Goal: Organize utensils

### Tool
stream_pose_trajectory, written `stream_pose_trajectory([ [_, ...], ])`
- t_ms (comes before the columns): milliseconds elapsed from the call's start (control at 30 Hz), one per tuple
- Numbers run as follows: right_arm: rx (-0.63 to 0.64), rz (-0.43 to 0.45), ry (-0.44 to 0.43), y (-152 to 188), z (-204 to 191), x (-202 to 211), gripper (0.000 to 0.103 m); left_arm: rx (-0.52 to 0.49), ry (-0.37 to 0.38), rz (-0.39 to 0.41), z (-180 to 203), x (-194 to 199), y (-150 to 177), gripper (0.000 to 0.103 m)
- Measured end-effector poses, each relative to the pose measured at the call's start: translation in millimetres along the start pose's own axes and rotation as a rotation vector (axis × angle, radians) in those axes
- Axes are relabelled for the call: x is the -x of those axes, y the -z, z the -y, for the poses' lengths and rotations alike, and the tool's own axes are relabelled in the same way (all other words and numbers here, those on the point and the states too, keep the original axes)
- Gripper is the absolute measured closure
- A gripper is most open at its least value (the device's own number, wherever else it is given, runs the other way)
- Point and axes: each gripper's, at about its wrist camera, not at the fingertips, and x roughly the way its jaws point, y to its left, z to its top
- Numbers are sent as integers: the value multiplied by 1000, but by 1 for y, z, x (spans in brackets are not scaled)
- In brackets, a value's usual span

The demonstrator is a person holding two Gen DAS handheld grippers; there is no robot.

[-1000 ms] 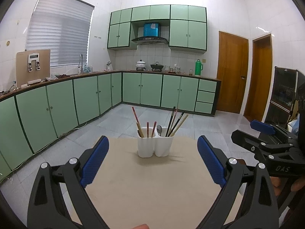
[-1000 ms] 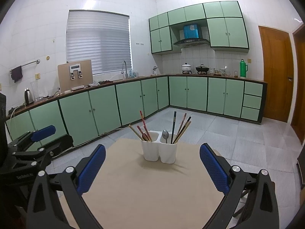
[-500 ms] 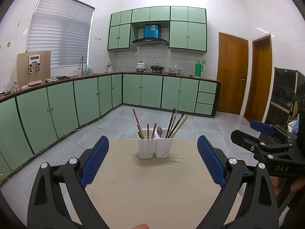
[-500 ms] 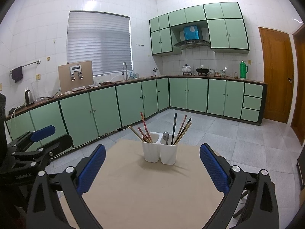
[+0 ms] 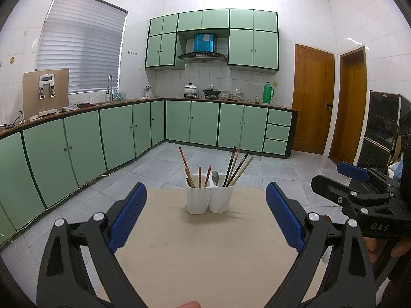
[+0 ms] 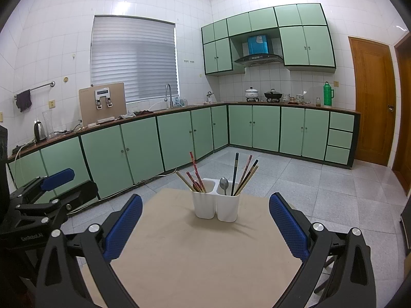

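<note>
A white two-compartment utensil holder (image 5: pixel 209 200) stands near the far edge of a beige table (image 5: pixel 195 256); it also shows in the right wrist view (image 6: pixel 217 205). Its left compartment holds red and wooden chopsticks (image 5: pixel 196 173). Its right compartment holds a metal spoon (image 5: pixel 215 177) and dark chopsticks (image 5: pixel 237 166). My left gripper (image 5: pixel 205 218) is open and empty, well short of the holder. My right gripper (image 6: pixel 205 225) is open and empty, also short of it, and shows at the right edge of the left wrist view (image 5: pixel 359 187).
The table (image 6: pixel 205 256) stands in a kitchen with green cabinets (image 5: pixel 115 133) along the left and back walls. Tiled floor (image 5: pixel 269 172) lies beyond the table. Wooden doors (image 5: pixel 313 100) are at the back right.
Both views have tilted up slightly, so the holder sits a little lower in frame. Both grippers stay open and empty.
</note>
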Motion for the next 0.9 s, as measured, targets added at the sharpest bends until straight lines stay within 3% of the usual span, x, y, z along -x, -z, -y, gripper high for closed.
stream_pose_trajectory([
  [900,2,5,0,-5,-6,4,6,-2,-1,0,1,0,-1,12],
])
